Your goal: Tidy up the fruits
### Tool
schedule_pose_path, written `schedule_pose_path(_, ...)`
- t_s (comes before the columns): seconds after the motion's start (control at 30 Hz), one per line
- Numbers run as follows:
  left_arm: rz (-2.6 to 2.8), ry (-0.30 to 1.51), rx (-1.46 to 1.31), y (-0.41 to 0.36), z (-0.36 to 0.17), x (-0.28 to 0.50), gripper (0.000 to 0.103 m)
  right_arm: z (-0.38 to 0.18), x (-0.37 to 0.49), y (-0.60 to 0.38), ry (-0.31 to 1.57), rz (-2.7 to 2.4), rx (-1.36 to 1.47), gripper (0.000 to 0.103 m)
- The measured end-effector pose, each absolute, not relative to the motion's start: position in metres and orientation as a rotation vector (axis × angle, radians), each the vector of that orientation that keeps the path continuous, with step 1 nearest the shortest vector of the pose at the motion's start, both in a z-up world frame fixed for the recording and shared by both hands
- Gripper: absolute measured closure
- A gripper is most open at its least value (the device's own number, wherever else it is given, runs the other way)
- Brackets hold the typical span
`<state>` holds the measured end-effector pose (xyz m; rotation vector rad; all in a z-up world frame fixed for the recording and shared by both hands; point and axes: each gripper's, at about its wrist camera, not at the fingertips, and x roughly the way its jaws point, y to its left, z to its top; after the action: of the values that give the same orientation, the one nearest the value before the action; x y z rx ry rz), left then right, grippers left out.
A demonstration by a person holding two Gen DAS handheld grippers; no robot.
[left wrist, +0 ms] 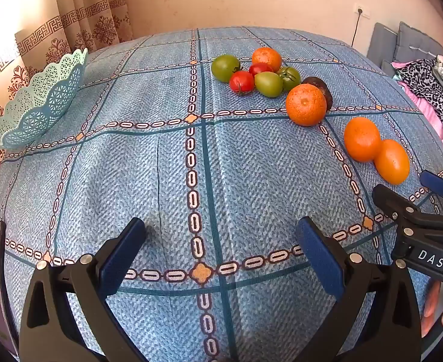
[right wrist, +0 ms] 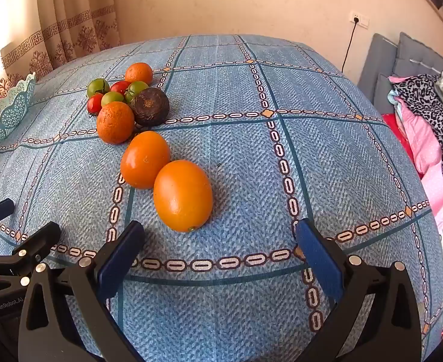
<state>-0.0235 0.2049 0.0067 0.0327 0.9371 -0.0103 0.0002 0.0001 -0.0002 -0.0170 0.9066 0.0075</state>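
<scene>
— How far had we got with the fruit?

— By our reading, nowhere yet. The basket (left wrist: 37,99) stood far off to the left of our left tongs (left wrist: 221,241), tipped up at the desk (left wrist: 131,181) edge, and what we could see of its inside showed no fruit. Every piece lay out on the cloth.

— And what did we have in the tongs?

— Nothing. Both pairs gaped wide. The right tongs (right wrist: 220,242) hovered low over the cloth, and so did the left.

— Where did the fruit lie from them?

— Just ahead of the right tongs, slightly left of the gap, sat the nearest orange (right wrist: 183,195), touching a second orange (right wrist: 145,159) behind it. Farther ahead and to the left came a rough-skinned orange (right wrist: 116,122) against a dark brown fruit (right wrist: 149,106), then the tomatoes (right wrist: 113,93), red and green, bunched together, with one more orange (right wrist: 138,73) at the back.

— And from the left tongs?

— All of it lay ahead and to the right, well apart from them; only bare cloth lay between the pads. The nearest orange sat beside the tip of the right tongs, which poked into the left view.

— So what was left?

— Everything, we judged: each piece to be lifted and carried left to the basket, likely starting with the nearest orange.
</scene>
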Motion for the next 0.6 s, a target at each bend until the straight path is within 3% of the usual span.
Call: schedule_pose_path(0.6,-0.003,0.938,0.046,0.2048,0.0078,-0.0235,0.002,0.0022,-0.0018,0.0052,0.905,-0.005,-0.018,0.005)
